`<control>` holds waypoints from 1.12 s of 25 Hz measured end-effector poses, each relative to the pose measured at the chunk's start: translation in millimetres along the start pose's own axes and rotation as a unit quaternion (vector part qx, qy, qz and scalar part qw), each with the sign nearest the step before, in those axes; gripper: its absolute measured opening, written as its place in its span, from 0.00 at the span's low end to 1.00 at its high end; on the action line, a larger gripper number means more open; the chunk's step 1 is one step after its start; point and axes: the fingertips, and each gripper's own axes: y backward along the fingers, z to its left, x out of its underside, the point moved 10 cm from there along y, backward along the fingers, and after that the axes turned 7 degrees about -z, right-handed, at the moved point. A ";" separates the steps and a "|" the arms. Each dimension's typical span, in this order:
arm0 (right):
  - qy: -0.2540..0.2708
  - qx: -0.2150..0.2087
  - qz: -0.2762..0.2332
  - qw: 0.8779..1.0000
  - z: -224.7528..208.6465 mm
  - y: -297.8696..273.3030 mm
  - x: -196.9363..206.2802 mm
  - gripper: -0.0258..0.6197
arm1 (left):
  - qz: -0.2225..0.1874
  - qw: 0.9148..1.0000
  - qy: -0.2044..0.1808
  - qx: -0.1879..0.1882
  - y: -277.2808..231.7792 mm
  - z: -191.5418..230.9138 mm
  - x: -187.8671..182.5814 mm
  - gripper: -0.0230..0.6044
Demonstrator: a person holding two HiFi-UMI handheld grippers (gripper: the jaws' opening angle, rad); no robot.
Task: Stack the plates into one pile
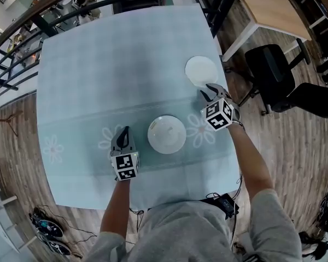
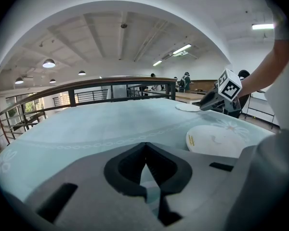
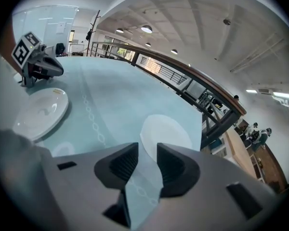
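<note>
At the table's near side, the left gripper is held clenched and empty, at 9 o'clock of the near plate. That plate lies flat, face up; being round, it shows no long axis. Its yellow rim label cannot be read. At 1 o'clock, the right gripper is spread wide and empty, just short of the flat far plate.

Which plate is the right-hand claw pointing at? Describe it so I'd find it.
On the pale blue tablecloth, look to its right edge. A flat round white plate lies there, just beyond the open right gripper. The other white plate sits mid-table, beside the left gripper.
</note>
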 end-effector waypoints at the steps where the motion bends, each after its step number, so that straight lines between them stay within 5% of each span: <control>1: 0.004 -0.008 0.004 1.000 0.0 -5.1 1.1 0.23 | 0.000 1.000 0.000 0.000 0.3 -0.2 0.0 0.07; 9: 0.042 -0.045 0.023 0.998 -5.3 -29.1 0.7 0.25 | 0.001 1.000 -0.001 0.000 0.2 -0.3 0.3 0.07; 23: 0.012 -0.037 0.036 0.999 -20.5 -35.5 3.7 0.22 | 0.004 1.000 -0.003 0.000 2.3 1.4 1.9 0.07; 28: -0.024 -0.065 0.032 0.997 -30.5 -38.0 6.0 0.21 | 0.007 1.000 -0.005 -0.002 0.1 0.4 1.0 0.07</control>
